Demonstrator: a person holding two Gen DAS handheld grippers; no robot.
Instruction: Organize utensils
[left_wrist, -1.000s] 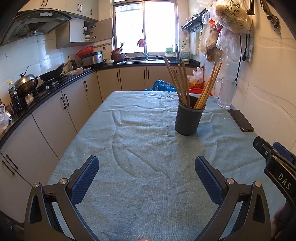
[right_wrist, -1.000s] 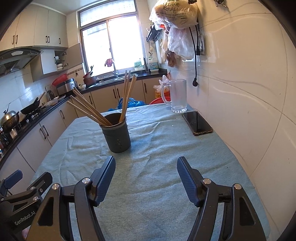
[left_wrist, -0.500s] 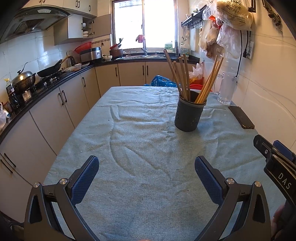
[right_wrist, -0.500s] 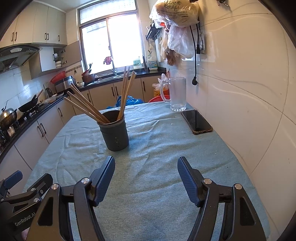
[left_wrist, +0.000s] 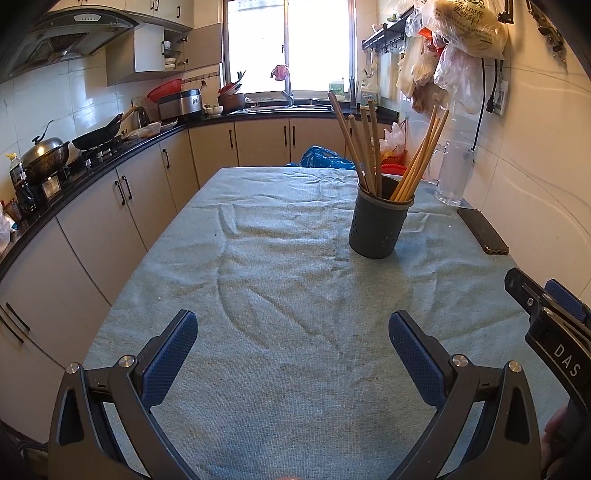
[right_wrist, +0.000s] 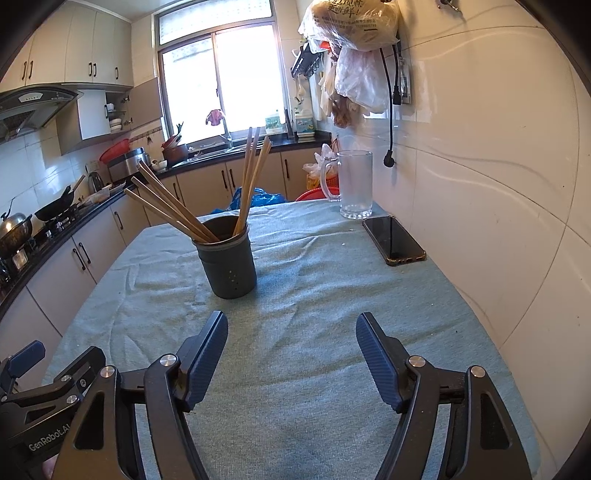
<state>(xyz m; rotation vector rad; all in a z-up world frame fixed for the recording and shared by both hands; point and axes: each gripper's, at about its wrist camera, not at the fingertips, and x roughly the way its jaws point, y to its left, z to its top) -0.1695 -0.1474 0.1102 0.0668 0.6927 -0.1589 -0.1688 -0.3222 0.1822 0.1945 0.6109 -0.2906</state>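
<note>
**Both grippers wide apart, chopsticks standing in the holder**

You held the left gripper (left_wrist: 291, 332) low over the near end of the table, its blue-padded fingers (left_wrist: 170, 354) spread wide with nothing between them but the green tablecloth (left_wrist: 280, 266). Your right gripper (right_wrist: 290, 332) sat just beside it, likewise spread wide and holding nothing; its body showed at the right edge of the left wrist view.

The dark grey utensil holder (left_wrist: 378, 225) stood upright on the cloth, ahead of both grippers and well apart from them. The wooden chopsticks (left_wrist: 364, 147) stood inside it in two bunches, one leaning left and one leaning right, their tips fanned out above the rim. From your right wrist, the holder (right_wrist: 227, 264) lay ahead and a little left of the fingers.

Farther back, near the tiled wall, a black phone (right_wrist: 393, 240) lay flat on the cloth, and a clear glass mug (right_wrist: 354, 188) stood upright just beyond it.
</note>
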